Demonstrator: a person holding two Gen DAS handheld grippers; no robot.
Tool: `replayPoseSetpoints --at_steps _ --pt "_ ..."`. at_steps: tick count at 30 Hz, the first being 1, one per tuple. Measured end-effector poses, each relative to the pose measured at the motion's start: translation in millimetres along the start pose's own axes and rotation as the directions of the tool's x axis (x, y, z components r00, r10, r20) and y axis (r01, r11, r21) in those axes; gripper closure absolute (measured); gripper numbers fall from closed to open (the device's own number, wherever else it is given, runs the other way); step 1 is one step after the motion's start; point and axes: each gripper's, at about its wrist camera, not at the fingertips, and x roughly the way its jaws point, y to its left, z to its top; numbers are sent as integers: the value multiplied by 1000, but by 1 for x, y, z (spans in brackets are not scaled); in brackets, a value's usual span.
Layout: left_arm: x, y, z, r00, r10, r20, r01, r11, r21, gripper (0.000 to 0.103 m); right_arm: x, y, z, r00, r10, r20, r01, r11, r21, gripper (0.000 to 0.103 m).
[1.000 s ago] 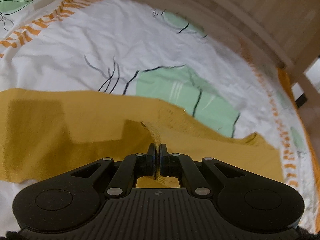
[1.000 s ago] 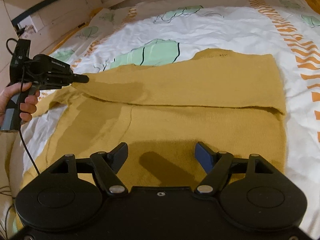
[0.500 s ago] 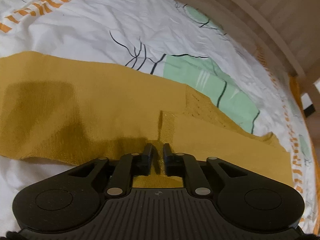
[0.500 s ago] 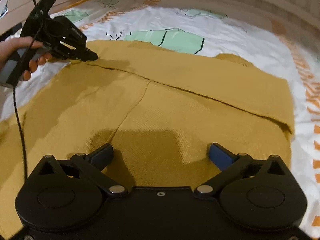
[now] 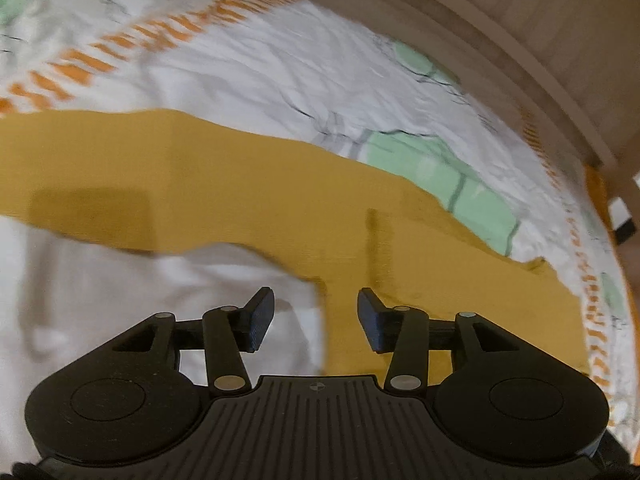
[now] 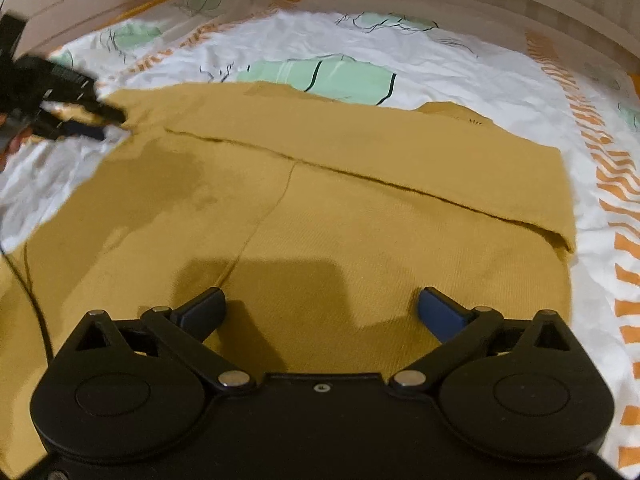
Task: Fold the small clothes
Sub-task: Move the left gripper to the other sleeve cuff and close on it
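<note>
Since a second ago our left claw has let go of the mustard sweater and its jaws are opening, nothing between them. Our right claw hangs spread wide, released, over the sweater's near hem. Farther off the folded sleeve, apparently flat, crosses the body on the patterned bedsheet.

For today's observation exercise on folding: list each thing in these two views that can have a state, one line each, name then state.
Mustard-yellow knitted sweater: lying flat on the bed, its far strip folded over the body.
Left hand-held gripper: jaws opening, nothing pinched, over the sweater's edge.
Right hand-held gripper: wide open, empty, above the sweater.
White bedsheet with green and orange print: spread out, wrinkled.
</note>
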Motion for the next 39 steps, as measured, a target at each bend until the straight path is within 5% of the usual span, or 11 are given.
replayPoseSetpoints --at_steps 9,21,32,39 --pt "-50 65 2 986 137 99 -128 987 -93 58 -30 -12 0 997 10 81 -23 987 162 1" --pt "-81 126 10 958 154 243 -95 967 -238 58 -45 -31 -2 988 -20 152 -29 951 308 1" --pt "-86 191 13 947 146 287 12 876 -483 58 -39 -25 0 974 31 223 -101 945 312 1" --pt "-89 217 17 931 220 291 -38 852 -523 57 -34 -9 1 970 103 221 -164 946 280 1"
